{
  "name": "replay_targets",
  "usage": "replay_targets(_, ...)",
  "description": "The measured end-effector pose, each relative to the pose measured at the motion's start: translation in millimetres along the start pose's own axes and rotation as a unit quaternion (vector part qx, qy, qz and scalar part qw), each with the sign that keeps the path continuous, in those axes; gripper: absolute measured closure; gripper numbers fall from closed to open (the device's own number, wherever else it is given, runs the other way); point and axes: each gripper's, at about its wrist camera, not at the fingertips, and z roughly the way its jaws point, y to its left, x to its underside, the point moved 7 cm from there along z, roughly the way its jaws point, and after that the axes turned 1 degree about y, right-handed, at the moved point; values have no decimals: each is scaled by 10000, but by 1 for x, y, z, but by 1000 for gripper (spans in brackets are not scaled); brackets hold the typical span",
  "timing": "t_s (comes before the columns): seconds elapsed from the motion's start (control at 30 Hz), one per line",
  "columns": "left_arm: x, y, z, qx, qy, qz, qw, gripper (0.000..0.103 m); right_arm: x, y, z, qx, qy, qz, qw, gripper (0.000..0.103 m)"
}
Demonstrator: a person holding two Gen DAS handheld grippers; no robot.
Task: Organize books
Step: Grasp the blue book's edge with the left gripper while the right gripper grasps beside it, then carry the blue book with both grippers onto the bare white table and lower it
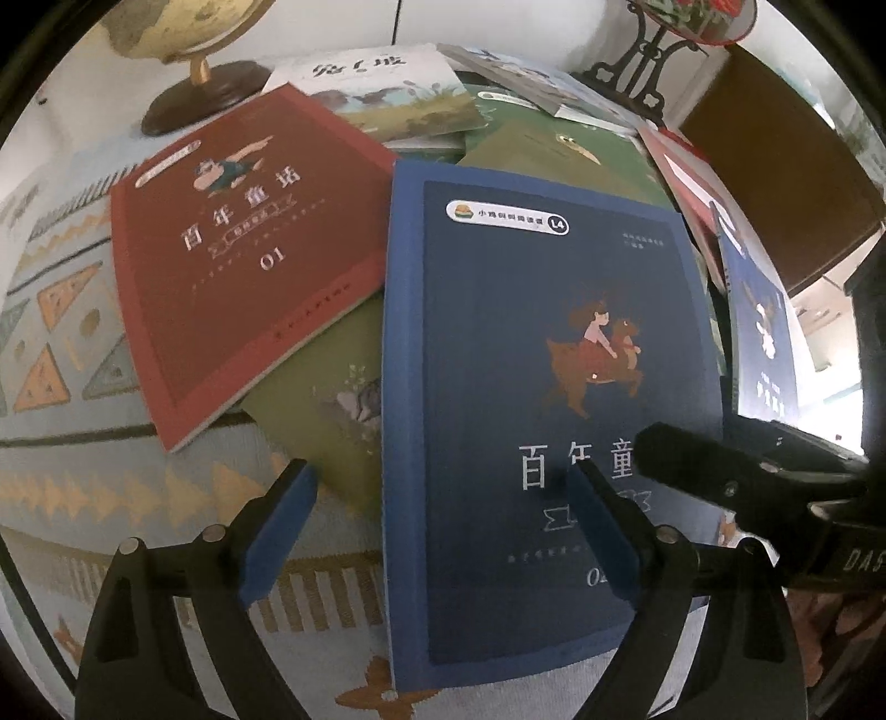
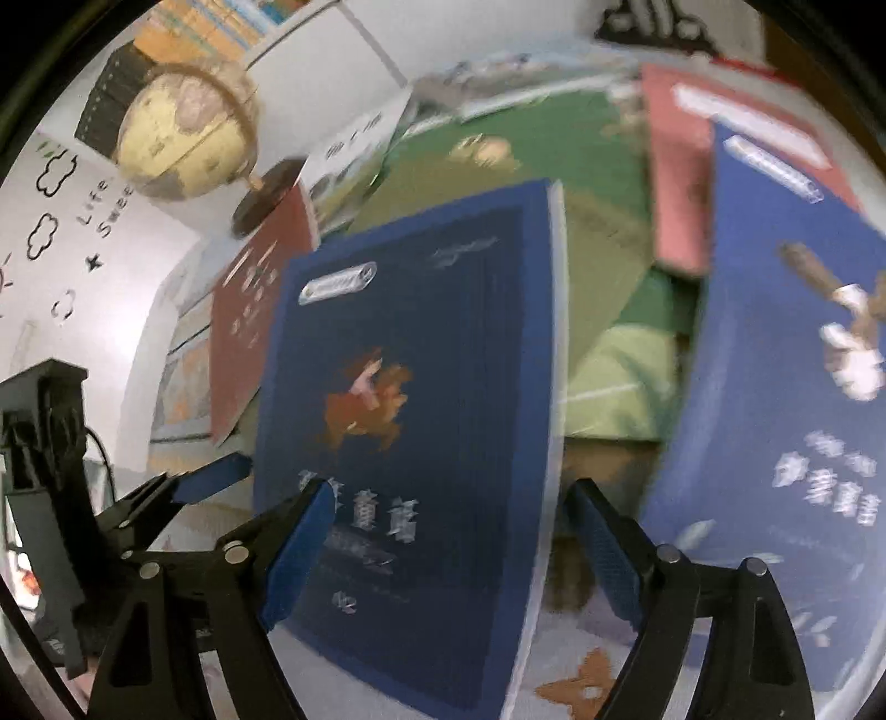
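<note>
Here, left gripper [image 1: 440, 526] spread wide, low over patterned woven tablecloth [image 1: 66, 332], right finger above dark blue hardcover book with girl-on-bear cover [image 1: 531, 399]. Right gripper [image 2: 448, 548] also spread, straddling same book's [image 2: 410, 421] lower edge; view blurred. Book near cloth's front edge, overlapping green book [image 1: 326, 399]; red paperback "01" [image 1: 221, 249] left. Globe [image 1: 166, 27] cut off behind.
</note>
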Motion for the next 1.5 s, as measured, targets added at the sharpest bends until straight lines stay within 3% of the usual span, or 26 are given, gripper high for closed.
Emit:
replay_targets(0.1, 4, -1, -1, 109, 46, 30, 9999, 19, 2, 5, 3, -100, 43, -18, 9999, 30)
replay_targets(0.17, 6, 1, -4, 114, 62, -13, 9999, 22, 6, 8, 3, -278, 106, 52, 9995, 46)
replay_targets(0.23, 7, 4, -10, 198, 21, -131, 9997, 34, 9, 11, 0, -333, 100, 118, 9993, 47)
replay_targets(0.3, 8, 9, -22, 282, -101, -283, 9992, 39, 11, 13, -7, -214, -37, 54, 9997, 51)
replay_targets(0.4, 9, 14, -34, -20, -252, -127, 9996, 61, 16, 14, -18, -229, -119, 51, 9997, 69)
replay_targets(0.47, 13, 16, -36, -11, -240, -69, 9997, 62, 18, 16, -27, -323, -187, 7, 9993, 83)
replay_targets(0.57, 19, 22, -46, 81, -328, -87, 9994, 66, 23, 22, -36, -321, -229, -132, 9991, 89)
replay_targets(0.9, 12, 51, -97, 207, -972, -177, 9949, 66, 20, 70, -57, -443, -563, -474, 9963, 91)
replay_targets(1.1, 13, 104, -125, -83, -1265, -509, 9906, 66, 5, 124, -49, -634, -662, -871, 9920, 91)
replay_targets(1.5, 38, 224, -147, -774, -1300, -1160, 9817, 66, 6, 247, 15, -999, -364, -1494, 9830, 91)
